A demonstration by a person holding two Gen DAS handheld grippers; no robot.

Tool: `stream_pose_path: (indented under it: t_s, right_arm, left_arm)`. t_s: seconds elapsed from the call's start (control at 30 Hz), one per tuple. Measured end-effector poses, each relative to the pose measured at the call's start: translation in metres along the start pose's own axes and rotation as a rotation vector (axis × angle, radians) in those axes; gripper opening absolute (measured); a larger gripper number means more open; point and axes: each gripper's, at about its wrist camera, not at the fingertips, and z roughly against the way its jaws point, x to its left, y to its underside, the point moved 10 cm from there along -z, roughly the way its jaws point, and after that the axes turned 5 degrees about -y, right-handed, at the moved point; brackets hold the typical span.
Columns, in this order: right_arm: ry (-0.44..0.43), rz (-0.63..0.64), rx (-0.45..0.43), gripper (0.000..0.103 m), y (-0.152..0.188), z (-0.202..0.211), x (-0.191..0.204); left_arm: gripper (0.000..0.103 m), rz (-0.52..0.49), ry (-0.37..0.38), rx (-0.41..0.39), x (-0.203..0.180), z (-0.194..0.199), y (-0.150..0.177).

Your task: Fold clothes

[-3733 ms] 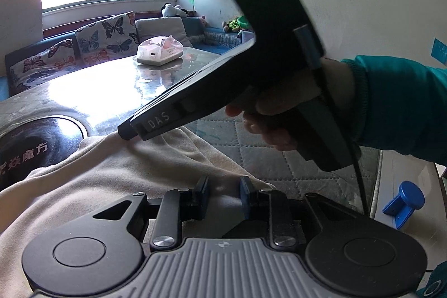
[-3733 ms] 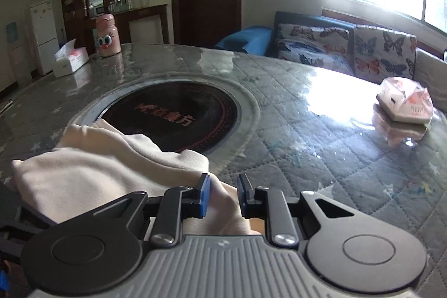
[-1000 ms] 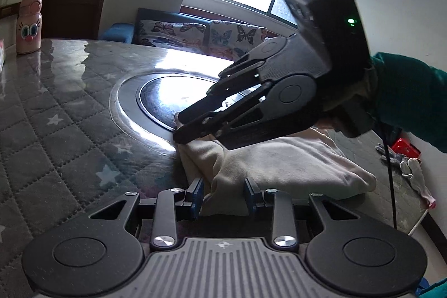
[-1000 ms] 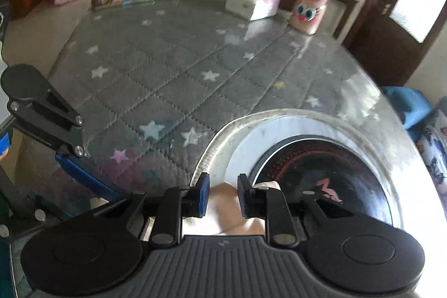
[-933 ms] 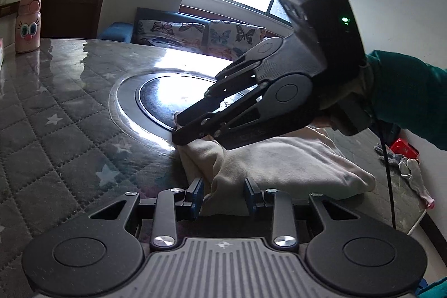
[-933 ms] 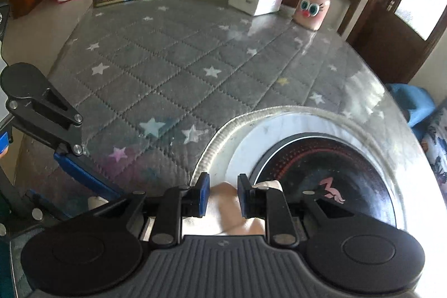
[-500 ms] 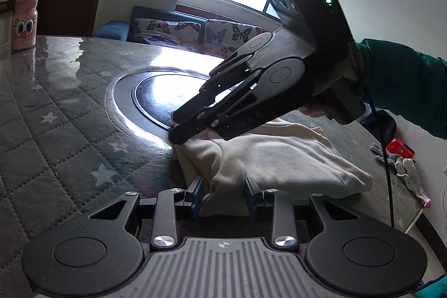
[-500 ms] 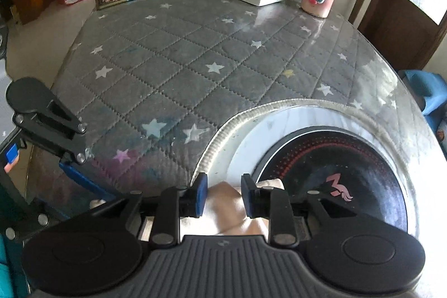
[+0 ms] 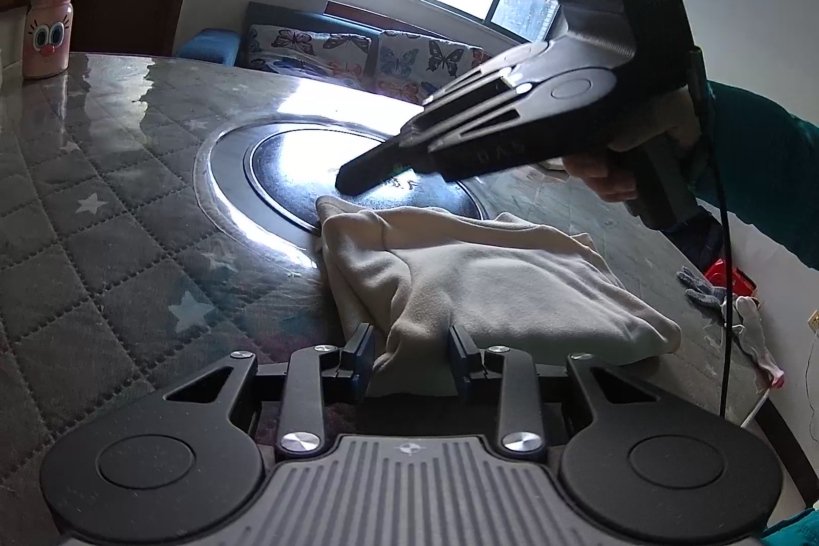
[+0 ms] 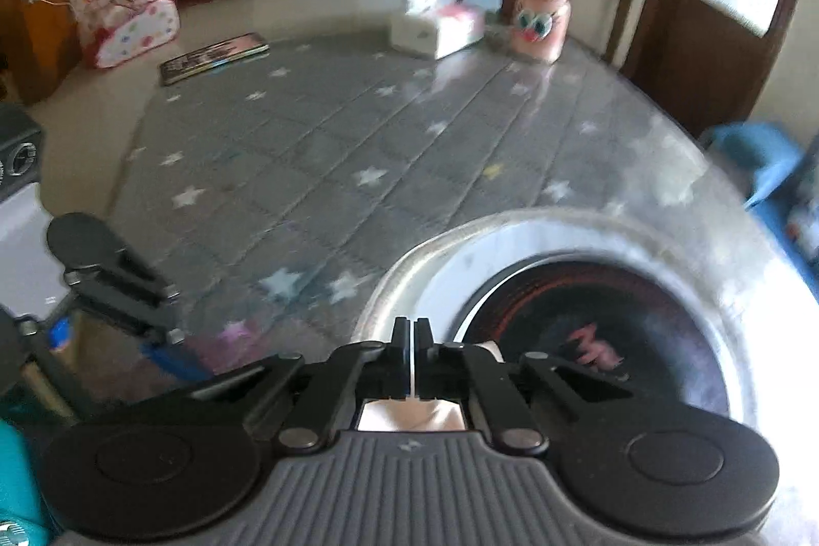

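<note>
Cream fleece garment (image 9: 491, 285) lay bunched on the grey quilted counter (image 9: 102, 208), its near edge between my released left gripper (image 9: 412, 354). My right gripper (image 10: 411, 344) hovered clenched, empty. Flattening would probably help any fold.

A: Ahead of the left gripper (image 9: 412, 354)?
B: Folded cream garment (image 9: 486, 275) fills the gap between its fingers; right gripper (image 9: 353, 182) hangs above the far edge.
A: Left of it?
B: Bare quilted table (image 9: 102, 208); pink bottle (image 9: 47, 25) far off.
</note>
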Motion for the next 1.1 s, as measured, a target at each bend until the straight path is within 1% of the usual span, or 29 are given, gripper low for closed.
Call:
stream_pose_path:
  t_s: [0.07,0.13,0.3,0.37,0.4,0.43,0.53,0.67,0.73,0.8,0.83,0.93,1.1]
  right_arm:
    - [-0.002,-0.006,-0.004,0.008,0.0,0.0,-0.001]
    - [-0.004,-0.013,-0.007,0.021,-0.001,0.001,-0.002]
    - [-0.031,-0.015,0.021,0.021,0.004,-0.01,-0.002]
    - [-0.045,-0.014,0.037,0.02,0.007,-0.015,-0.001]
    - [-0.056,-0.011,0.036,0.008,0.007,-0.015,0.0]
    - [-0.063,-0.002,0.034,0.004,0.007,-0.014,0.002]
    - [0.003,0.026,-0.01,0.003,0.002,-0.004,0.005]
    - [0.044,-0.033,-0.122,0.002,-0.005,0.019,0.0]
    - [0.067,-0.047,-0.147,0.002,-0.005,0.026,-0.003]
    - [0.083,-0.058,-0.165,0.002,-0.005,0.03,-0.005]
    - [0.089,-0.066,-0.171,0.002,-0.005,0.03,-0.006]
    - [0.104,-0.085,-0.18,0.002,-0.006,0.025,-0.01]
    - [0.122,-0.113,-0.152,0.002,0.002,0.002,-0.011]
  left_arm:
    - [0.034,-0.005,0.0,-0.003,-0.001,0.001,0.0]
    - [0.034,-0.008,0.001,-0.004,-0.002,0.002,0.0]
    - [0.033,-0.01,0.007,0.005,-0.001,0.0,0.001]
    - [0.033,-0.008,0.01,0.006,-0.001,0.0,0.001]
    - [0.033,-0.007,0.009,0.005,0.0,0.0,0.001]
    - [0.033,-0.006,0.009,0.006,0.0,-0.001,0.001]
    - [0.033,-0.001,0.01,0.007,0.0,-0.001,0.001]
    - [0.033,0.003,0.011,0.011,0.0,-0.001,0.001]
    - [0.033,0.004,0.012,0.011,0.001,-0.001,0.001]
    - [0.03,0.002,0.014,0.01,0.001,-0.001,0.001]
    - [0.024,0.0,0.016,0.011,0.001,-0.001,0.001]
    - [0.017,-0.003,0.02,0.01,-0.001,0.0,0.001]
    - [0.016,0.004,0.014,0.023,0.0,0.001,0.003]
